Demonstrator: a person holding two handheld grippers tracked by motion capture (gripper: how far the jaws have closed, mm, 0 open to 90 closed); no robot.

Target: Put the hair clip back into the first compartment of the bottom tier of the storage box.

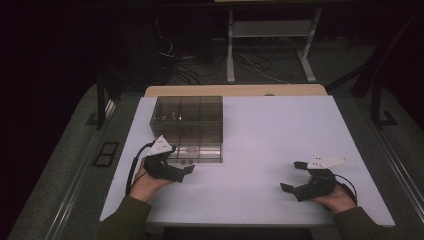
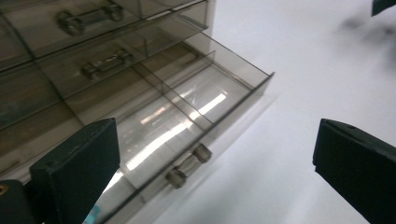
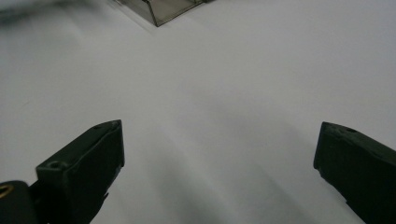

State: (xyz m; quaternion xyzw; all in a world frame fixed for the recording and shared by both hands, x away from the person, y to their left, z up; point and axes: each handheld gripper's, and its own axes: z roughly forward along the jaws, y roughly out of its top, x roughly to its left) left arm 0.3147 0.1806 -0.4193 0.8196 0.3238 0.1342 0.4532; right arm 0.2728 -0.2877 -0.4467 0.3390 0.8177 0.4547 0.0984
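- I saw the smoky clear drawer box [image 1: 188,127] standing on the white table [image 1: 280,130], left of centre.
- My left gripper [image 1: 184,171] rested just in front of the box's near edge, jaws parted.
- My right gripper [image 1: 294,176] lay well apart on the right, jaws spread wide over bare tabletop.

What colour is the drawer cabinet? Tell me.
Smoky, see-through grey-brown drawer cabinet; clearest in the left gripper view.
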